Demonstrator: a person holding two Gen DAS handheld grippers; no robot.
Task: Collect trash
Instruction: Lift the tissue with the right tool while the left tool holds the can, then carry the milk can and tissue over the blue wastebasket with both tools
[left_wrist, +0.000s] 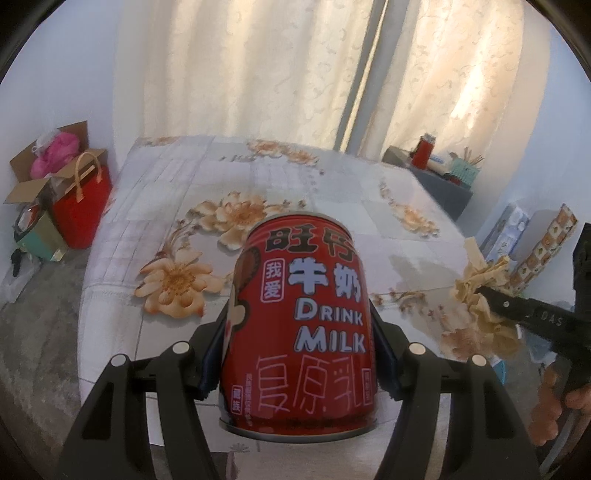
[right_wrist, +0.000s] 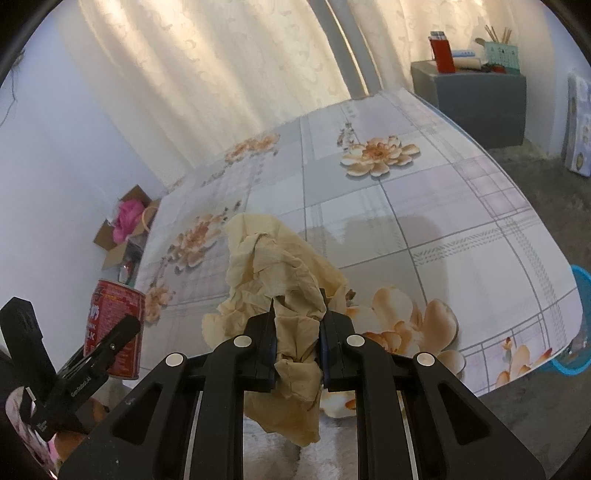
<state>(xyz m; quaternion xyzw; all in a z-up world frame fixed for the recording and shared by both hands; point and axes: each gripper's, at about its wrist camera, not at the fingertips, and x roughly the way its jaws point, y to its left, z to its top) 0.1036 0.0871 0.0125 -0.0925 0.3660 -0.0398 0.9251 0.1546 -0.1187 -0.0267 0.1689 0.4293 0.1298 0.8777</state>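
A red milk drink can (left_wrist: 299, 328) fills the left wrist view, upright and held just above the table, with my left gripper (left_wrist: 297, 347) shut on its sides. In the right wrist view the same can (right_wrist: 112, 328) shows at the lower left. My right gripper (right_wrist: 297, 345) is shut on a crumpled yellowish paper tissue (right_wrist: 273, 269), which hangs out above and below the pads. From the left wrist view that tissue (left_wrist: 484, 291) is at the right, pinched in the right gripper (left_wrist: 480, 291), held by a hand (left_wrist: 554, 402).
A flowered tablecloth covers the table (right_wrist: 424, 229). A blue basin (right_wrist: 581, 321) stands on the floor past the table's right edge. Cardboard boxes and a red bag (left_wrist: 83, 214) sit on the floor at the left. A grey cabinet (right_wrist: 476, 103) with small items stands by the curtains.
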